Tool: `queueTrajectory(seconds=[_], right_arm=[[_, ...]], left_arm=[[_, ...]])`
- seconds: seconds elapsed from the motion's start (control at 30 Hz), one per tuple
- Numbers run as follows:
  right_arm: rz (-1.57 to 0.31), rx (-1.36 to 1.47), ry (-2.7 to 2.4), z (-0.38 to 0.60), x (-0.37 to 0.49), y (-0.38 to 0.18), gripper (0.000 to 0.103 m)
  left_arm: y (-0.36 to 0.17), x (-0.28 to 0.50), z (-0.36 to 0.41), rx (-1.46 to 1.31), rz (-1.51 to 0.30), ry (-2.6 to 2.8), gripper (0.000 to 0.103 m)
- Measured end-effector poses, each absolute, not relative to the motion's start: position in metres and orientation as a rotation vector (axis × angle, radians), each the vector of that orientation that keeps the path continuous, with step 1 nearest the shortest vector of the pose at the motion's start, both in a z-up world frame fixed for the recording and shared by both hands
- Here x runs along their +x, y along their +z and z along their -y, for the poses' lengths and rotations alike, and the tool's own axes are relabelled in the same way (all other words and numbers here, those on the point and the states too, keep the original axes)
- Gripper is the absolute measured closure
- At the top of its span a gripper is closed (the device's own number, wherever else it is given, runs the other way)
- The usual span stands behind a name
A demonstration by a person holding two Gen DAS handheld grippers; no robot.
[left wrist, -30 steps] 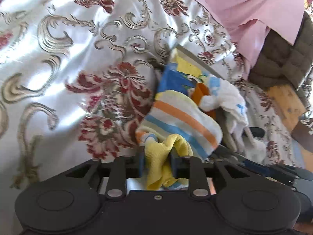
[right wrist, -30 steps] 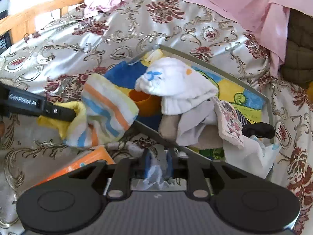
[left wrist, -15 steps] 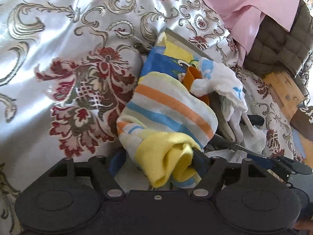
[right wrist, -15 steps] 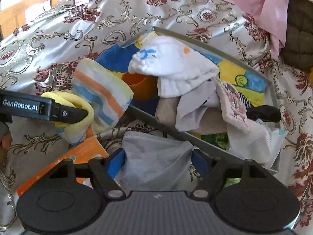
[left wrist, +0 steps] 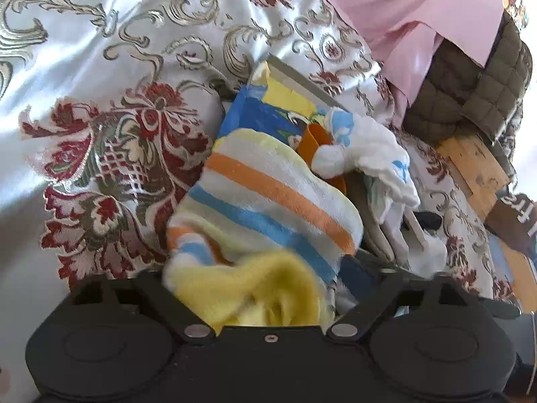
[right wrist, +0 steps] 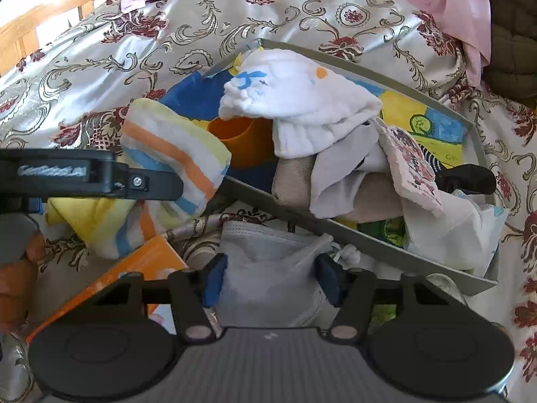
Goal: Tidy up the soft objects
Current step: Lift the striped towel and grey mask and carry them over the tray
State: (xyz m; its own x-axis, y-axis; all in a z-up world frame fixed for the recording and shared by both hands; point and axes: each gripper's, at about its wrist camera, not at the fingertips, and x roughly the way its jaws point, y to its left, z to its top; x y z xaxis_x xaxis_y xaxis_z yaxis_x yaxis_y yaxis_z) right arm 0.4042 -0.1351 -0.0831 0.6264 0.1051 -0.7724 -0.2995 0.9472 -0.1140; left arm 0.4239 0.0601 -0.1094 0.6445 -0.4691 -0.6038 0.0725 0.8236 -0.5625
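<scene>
My left claw (left wrist: 268, 288) stands apart around the striped towel's (left wrist: 268, 201) yellow end on the bed, against the tray (right wrist: 386, 245) edge. My right claw (right wrist: 268, 277) is closing around a grey face mask (right wrist: 268, 252), not yet pinching it.

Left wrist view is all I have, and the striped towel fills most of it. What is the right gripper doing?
Observer: The right gripper has a grey face mask between its jaws, which are closing.
Operator: Is that mask in the tray?
Observer: No, it lies on the bedspread just outside the tray's near wall.
Operator: Anything else near it?
Observer: A flat orange-edged packet lies beside the mask, partly under the gripper.
Operator: What is behind the white cloth in the tray?
Observer: A pink floral cloth leans on a pale grey one.
</scene>
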Motion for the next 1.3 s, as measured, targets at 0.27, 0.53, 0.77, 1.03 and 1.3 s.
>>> queueTrajectory(seconds=[0.27,0.53,0.77,1.03,1.3], right_arm=[[-0.843,-0.274,0.237,0.132,0.399,-0.085,0.066],[-0.777,-0.338,0.246,0.126,0.385,-0.083,0.087],[-0.705,-0.323,0.259,0.130,0.373,-0.070,0.088],[-0.627,-0.274,0.266,0.139,0.364,-0.050,0.088],[-0.523,-0.198,0.256,0.157,0.355,-0.024,0.088]], left_arm=[[-0.117,0.428,-0.069,-0.577,-0.869,-0.298,0.077],[-0.096,0.414,-0.066,-0.574,-0.801,-0.271,0.084],[-0.066,0.395,-0.058,-0.509,-0.701,-0.266,0.084],[-0.043,0.373,-0.053,-0.465,-0.647,-0.251,0.085],[-0.014,0.353,-0.047,-0.426,-0.576,-0.264,0.085]])
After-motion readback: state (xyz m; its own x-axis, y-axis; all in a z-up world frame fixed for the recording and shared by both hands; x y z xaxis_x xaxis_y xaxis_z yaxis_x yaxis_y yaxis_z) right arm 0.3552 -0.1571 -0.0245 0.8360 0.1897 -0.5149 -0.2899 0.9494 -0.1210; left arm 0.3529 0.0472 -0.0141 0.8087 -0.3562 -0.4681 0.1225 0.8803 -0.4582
